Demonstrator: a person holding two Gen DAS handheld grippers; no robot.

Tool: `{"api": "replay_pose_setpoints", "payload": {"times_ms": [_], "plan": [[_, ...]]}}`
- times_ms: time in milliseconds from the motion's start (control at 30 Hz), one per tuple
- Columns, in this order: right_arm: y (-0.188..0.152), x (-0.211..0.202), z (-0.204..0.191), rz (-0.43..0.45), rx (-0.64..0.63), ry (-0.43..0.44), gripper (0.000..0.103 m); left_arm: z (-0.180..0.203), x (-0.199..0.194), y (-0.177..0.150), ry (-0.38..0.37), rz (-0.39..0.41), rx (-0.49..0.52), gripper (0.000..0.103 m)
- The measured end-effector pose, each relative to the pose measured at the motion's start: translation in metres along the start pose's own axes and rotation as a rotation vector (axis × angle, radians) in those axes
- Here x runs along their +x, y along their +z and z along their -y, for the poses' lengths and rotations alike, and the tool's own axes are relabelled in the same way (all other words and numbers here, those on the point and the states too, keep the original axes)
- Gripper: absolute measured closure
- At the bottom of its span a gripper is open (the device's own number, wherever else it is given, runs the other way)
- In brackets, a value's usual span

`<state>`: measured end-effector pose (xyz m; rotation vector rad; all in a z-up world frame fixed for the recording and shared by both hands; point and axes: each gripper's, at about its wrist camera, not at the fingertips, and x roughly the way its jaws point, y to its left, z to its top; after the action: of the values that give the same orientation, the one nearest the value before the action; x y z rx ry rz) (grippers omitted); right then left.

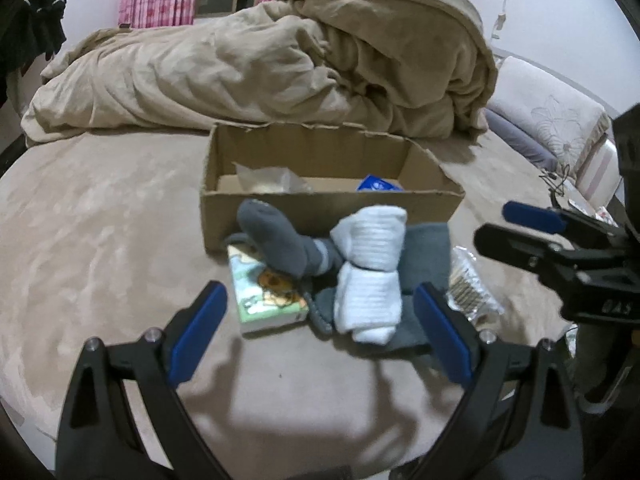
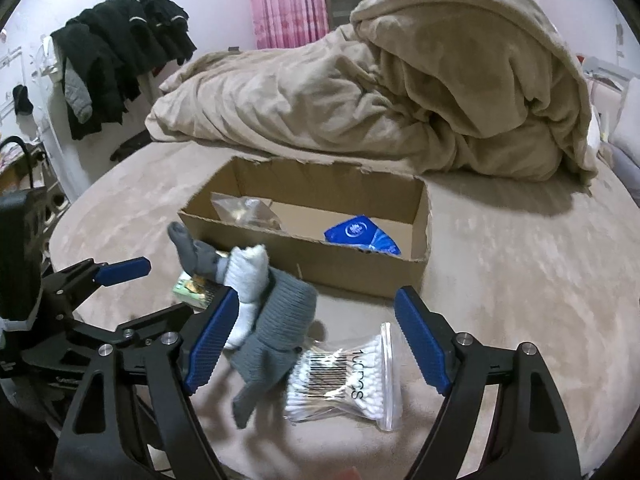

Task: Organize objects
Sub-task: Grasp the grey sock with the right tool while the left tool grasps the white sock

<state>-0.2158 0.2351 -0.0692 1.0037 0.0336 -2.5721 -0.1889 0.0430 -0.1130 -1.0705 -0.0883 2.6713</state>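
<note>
Socks (image 1: 368, 276) between spread left tongs (image 1: 320, 332)

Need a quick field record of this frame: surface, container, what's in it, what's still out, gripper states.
surface: bed, beige cover
container: cardboard box, open top
in box: blue packet; clear plastic bag
out, in front of box: dark grey sock, white sock, grey knit cloth, small printed pack, cotton swab bag
left gripper: open, holds nothing, aimed at white sock
right gripper: open, holds nothing, over swab bag and grey cloth
background: rumpled duvet
</note>
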Motion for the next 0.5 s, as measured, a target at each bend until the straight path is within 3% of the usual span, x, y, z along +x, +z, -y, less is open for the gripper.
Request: {"api": "replay_pose_setpoints", "payload": {"times_ms": [100, 167, 267, 333, 500], "plan": [[-0.002, 0.012, 0.002, -0.037, 0.008, 0.005, 0.034, 0.004, 0.013, -0.004, -0.014, -0.012, 0.018, 0.01], [-0.003, 0.017, 0.002, -0.043, 0.01, 0.019, 0.034, 0.006, 0.021, -0.004, -0.024, -0.036, 0.022, 0.017], [-0.003, 0.026, 0.002, -0.054, 0.025, 0.042, 0.035, 0.011, 0.028, -0.006, -0.042, -0.027, 0.038, 0.02], [-0.003, 0.032, 0.001, -0.064, 0.03, 0.054, 0.036, 0.016, 0.034, -0.006, -0.027, -0.034, 0.063, 0.031], [-0.004, 0.052, -0.004, -0.105, 0.03, 0.083, 0.04, 0.022, 0.038, -0.009, -0.055, -0.019, 0.108, 0.045]]}}
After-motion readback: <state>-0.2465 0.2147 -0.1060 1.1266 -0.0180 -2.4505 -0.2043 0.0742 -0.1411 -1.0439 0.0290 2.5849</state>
